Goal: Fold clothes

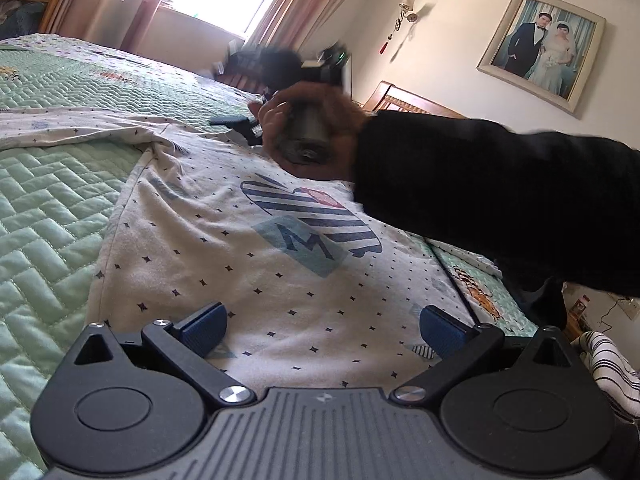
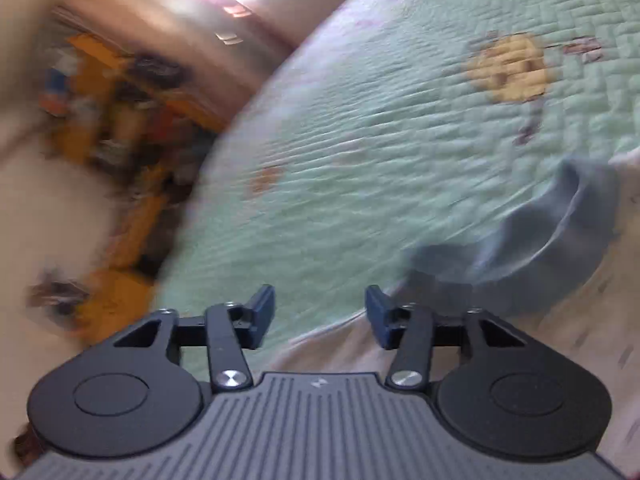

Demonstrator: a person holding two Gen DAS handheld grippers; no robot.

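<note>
My shirt (image 1: 248, 248) lies flat on the bed (image 1: 48, 200). Both grippers' fingers (image 1: 204, 326) gape wide, empty. The right view is blurred, so I'd probably steady it beside the collar (image 2: 560, 240).

Soft matt cotton shirt (image 1: 248, 248), stitched quilted bedspread (image 1: 52, 184), matt black plastic left gripper (image 1: 320, 332)

Green quilt (image 1: 48, 200), framed photo (image 1: 542, 46).

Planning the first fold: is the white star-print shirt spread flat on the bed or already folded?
Mostly spread. The shirt lies front-up on the green quilt, its M print showing, one sleeve stretched sideways. Both grippers are open, holding nothing.
</note>
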